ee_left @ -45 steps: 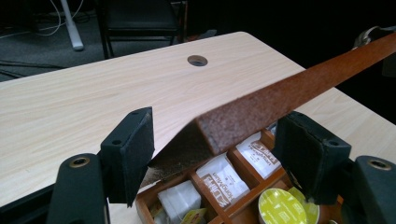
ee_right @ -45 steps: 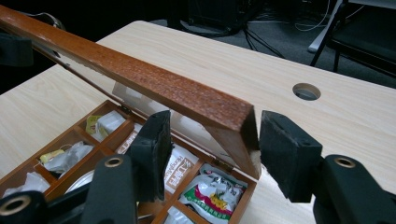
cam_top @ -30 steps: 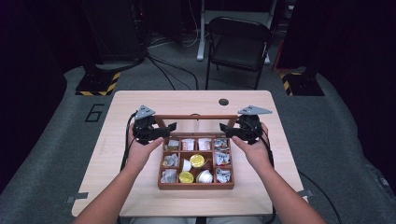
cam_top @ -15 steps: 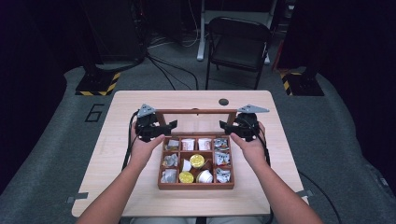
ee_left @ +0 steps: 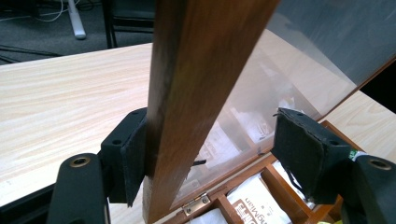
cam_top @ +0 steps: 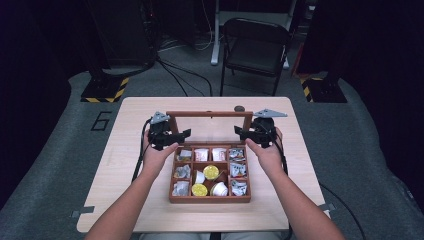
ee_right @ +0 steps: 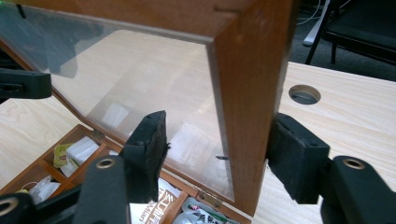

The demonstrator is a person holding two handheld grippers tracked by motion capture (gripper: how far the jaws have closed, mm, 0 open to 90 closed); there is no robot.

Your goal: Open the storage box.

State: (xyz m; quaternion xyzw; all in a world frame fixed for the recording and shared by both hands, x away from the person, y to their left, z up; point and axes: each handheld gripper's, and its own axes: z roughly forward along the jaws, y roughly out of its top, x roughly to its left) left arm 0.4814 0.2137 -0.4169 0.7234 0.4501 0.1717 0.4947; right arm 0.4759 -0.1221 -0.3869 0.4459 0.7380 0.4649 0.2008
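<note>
A brown wooden box [cam_top: 210, 199] with several compartments holds sachets, white cups and yellow-lidded capsules [cam_top: 210, 172]. Its hinged glass lid [cam_top: 210, 114] stands nearly upright at the far side. My left gripper [cam_top: 172, 136] is open astride the lid's left frame post [ee_left: 196, 93], with the left pad [ee_left: 133, 158] against the wood and the right pad [ee_left: 303, 144] well off it, before the glass. My right gripper [cam_top: 245, 132] is open astride the right post [ee_right: 247, 93]. Its right pad [ee_right: 292, 156] touches the wood and its left pad [ee_right: 152, 142] stands off the glass.
The box sits at the middle of a light wooden table [cam_top: 125, 165] with a round cable hole [cam_top: 239, 108] behind the lid. A dark folding chair [cam_top: 257, 45] stands beyond the far edge. Bare tabletop lies left and right of the box.
The lid has swung up and back toward upright. Both grippers have moved away from me with its side posts.
</note>
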